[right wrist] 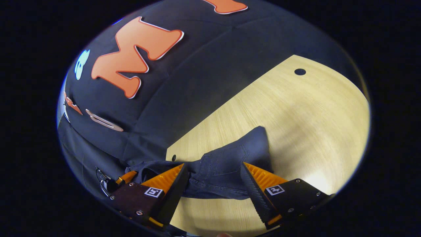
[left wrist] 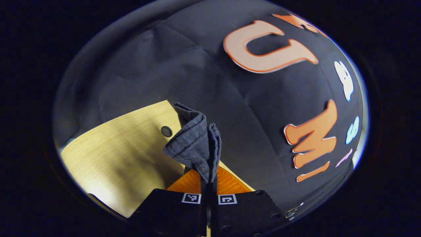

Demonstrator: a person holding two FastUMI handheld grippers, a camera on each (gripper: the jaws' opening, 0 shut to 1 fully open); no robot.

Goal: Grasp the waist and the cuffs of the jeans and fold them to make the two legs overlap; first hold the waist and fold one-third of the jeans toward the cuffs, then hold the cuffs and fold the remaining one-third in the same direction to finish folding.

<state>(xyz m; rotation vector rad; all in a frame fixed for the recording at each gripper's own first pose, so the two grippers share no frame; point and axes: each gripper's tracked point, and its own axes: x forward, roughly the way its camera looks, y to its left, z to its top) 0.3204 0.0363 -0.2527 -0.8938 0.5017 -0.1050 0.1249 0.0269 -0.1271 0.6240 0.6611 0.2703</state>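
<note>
The left gripper [left wrist: 209,184] has its two fingers pressed together on a fold of the jeans [left wrist: 197,141], and the dark grey denim rises from the pinch as a bunched, upright wedge in front of the camera. Behind that wedge in the left gripper view lies the light wooden table [left wrist: 125,148], with a small round dark hole [left wrist: 166,131] in its surface close to the far edge, just beside the lifted cloth. The black booth wall [left wrist: 204,72] stands beyond the table edge. In the right gripper view the right gripper [right wrist: 213,184] stands spread wide, one finger on each side of the jeans [right wrist: 227,164]; the garment lies in the gap, and neither finger can be confirmed as pressing on it. The part lying between the fingers shows stitched seams and what looks like a pocket, which suggests the waist end, though this cannot be settled. The denim there rests on the table [right wrist: 296,115], near the table edge that meets the booth wall [right wrist: 184,79], and a flap of it points away across the surface. A round dark hole [right wrist: 300,71] sits near the far corner of the table, well apart from the jeans, and a smaller dark hole [right wrist: 174,157] sits at the table edge just beside the bunched denim. Whether the legs already overlap cannot be told.
</note>
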